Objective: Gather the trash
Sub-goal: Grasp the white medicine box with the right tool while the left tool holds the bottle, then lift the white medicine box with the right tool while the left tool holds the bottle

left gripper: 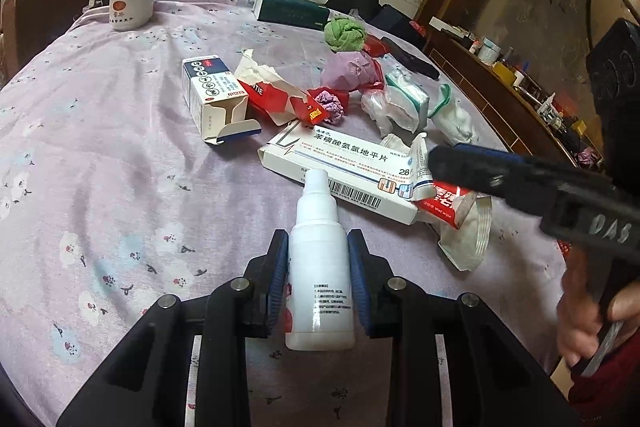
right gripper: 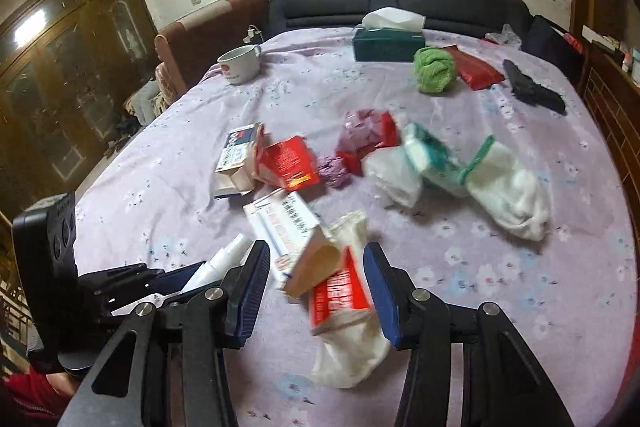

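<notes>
Lilac bedspread (right gripper: pixel 540 267), trash piled mid-bed. Right gripper (right gripper: pixel 316 291) half open around red wet-wipe pack (right gripper: pixel 340 291), pack's long axis running near-to-far between pads, grip unclear. Left gripper (left gripper: pixel 318 283) clamped on white spray bottle (left gripper: pixel 319 267), nozzle pointing far.

You see white spray bottle (left gripper: pixel 320 267) between blue pads (left gripper: pixel 280 283). Ahead of jaws: white medicine box (left gripper: pixel 344 171), red-white wet wipe pack (left gripper: pixel 438 201), lilac floral bedsheet (left gripper: pixel 120 187). Farther ahead: green cloth ball (left gripper: pixel 345 34), white cup (left gripper: pixel 132 7) with red logo, dark green tissue box (left gripper: pixel 292 11).
</notes>
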Motion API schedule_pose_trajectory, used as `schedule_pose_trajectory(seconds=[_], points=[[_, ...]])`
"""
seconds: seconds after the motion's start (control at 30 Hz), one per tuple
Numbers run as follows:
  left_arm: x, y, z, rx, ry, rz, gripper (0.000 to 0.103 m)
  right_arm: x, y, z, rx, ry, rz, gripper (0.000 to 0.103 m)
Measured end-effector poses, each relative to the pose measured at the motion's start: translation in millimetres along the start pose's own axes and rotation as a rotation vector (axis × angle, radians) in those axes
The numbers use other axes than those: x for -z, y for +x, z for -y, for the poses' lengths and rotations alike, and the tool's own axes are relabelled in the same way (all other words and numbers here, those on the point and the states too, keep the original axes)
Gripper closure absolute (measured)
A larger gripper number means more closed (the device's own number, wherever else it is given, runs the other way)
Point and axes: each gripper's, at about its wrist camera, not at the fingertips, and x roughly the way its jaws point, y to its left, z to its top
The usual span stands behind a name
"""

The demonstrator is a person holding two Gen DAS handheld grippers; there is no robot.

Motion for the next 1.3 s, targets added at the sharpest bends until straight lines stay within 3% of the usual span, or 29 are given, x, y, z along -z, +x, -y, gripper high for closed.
schedule_pose_trajectory(seconds=[0.07,0.13,0.17,0.2,0.3,0.67,1.07,1.3], points=[[0,0,0,0.0,0.002,0.001,0.074,2,8,-8,0.021,-0.008,-0.007,0.054],[1,0,0,-0.001,0.003,0.003,0.074,2,20,-13,0.054,-0.013,-0.025,0.065],[1,-1,1,-0.001,0.005,0.003,0.074,2,26,-13,0.076,-0.006,-0.036,0.082],[1,-1,1,0.0,0.007,0.003,0.074,4,32,-11,0.084,0.018,-0.052,0.089],[1,-1,3,0.0,0.017,0.004,0.074,8,28,-6,0.071,0.072,-0.04,0.095],[2,-2,7,-0.003,0.036,0.011,0.074,44,-54,16,0.125,0.161,0.178,0.097],[5,-7,14,-0.044,0.047,0.025,0.074,64,-93,33,0.163,0.222,0.257,0.097],[1,-20,42,-0.056,0.108,0.061,0.074,71,-109,37,0.176,0.235,0.293,0.097]])
